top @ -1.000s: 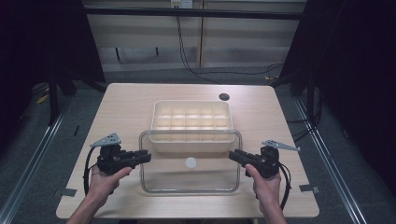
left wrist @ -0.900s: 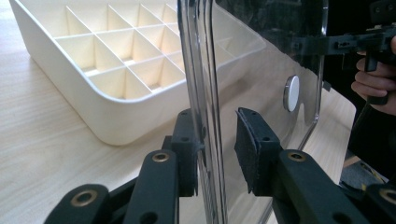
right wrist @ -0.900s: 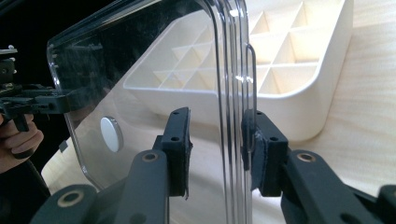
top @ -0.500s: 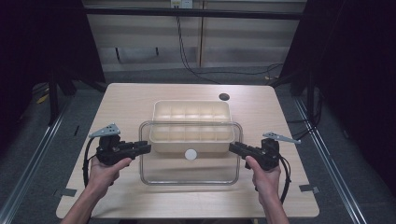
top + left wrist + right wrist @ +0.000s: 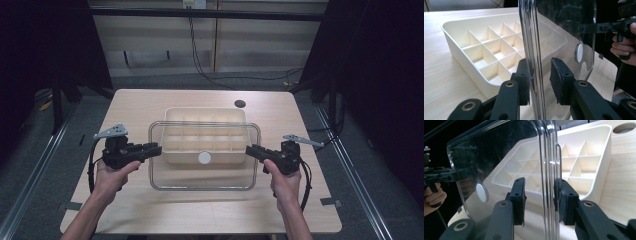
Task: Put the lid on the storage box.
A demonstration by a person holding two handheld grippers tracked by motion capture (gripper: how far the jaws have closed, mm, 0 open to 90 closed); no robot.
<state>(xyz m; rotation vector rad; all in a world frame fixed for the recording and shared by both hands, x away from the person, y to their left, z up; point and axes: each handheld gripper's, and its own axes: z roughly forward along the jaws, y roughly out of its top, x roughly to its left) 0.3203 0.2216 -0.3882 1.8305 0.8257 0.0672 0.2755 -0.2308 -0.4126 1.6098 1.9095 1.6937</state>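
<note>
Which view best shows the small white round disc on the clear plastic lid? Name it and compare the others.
The left gripper view: the small white round disc is large and sharp against the clear plastic lid. The right gripper view shows it obliquely through glare; the high view shows it as a tiny dot.

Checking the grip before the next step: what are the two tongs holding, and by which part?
The clear lid, carried over the divided tray: left tongs on its left edge, right tongs on its right edge.
</note>
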